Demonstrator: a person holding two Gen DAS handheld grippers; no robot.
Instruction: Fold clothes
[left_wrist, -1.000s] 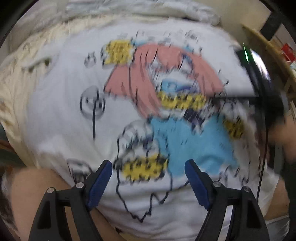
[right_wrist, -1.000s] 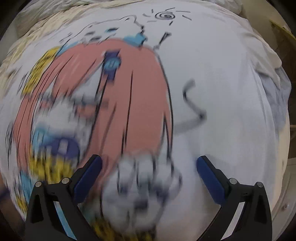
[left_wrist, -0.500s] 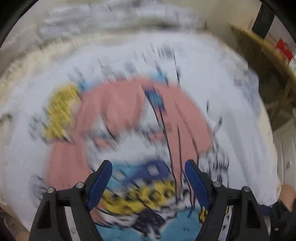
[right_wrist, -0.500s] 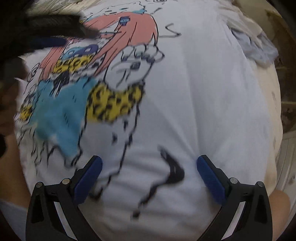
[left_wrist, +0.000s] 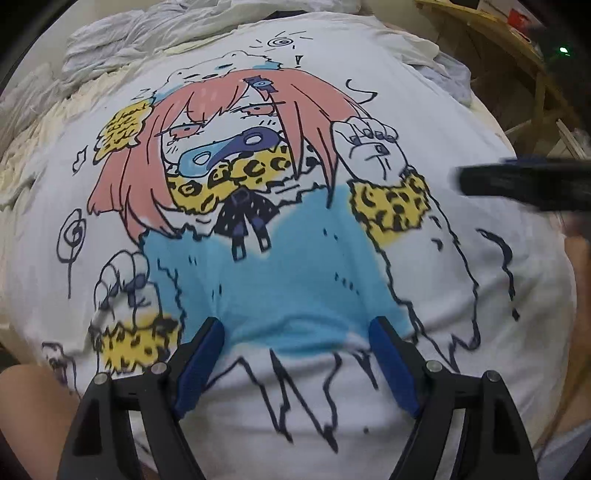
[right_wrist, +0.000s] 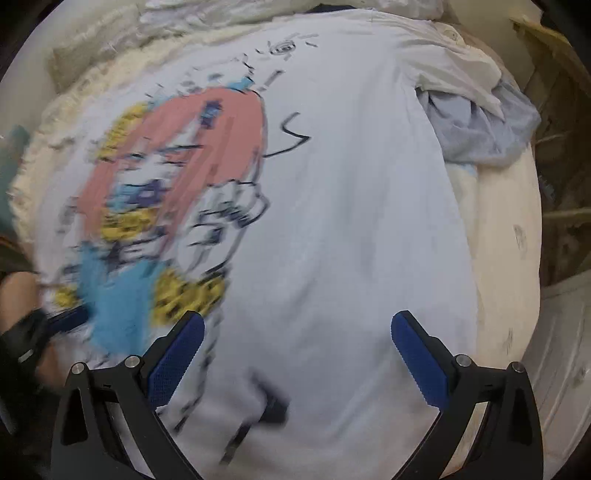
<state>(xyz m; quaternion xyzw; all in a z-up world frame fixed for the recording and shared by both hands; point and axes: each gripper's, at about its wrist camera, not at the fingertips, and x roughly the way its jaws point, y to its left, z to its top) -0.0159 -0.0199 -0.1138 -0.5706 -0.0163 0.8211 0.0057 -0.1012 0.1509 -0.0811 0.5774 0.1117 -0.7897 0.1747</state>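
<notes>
Over spread white T-shirt (left_wrist: 436, 155), both tools gaping, near hem

1. The white T-shirt (left_wrist: 424, 122) lies flat across the middle, open above for either tool.
2. Far edge: crumpled white laundry (left_wrist: 155, 29) blocks it.
3. Far right: a bunched grey-blue garment (right_wrist: 480, 125) crowds the shirt's edge.
4. Right: wooden furniture (left_wrist: 517, 48) stands close.

The left gripper (left_wrist: 297, 363) is built from 2 black plastic arms, each tipped with a blue pad (left_wrist: 201, 363) and fastened with 2 silver screws. The right gripper (right_wrist: 297, 363) is formed alike, its blue pads (right_wrist: 177, 360) finely textured, with triangular cut-outs seen in the black arms.
</notes>
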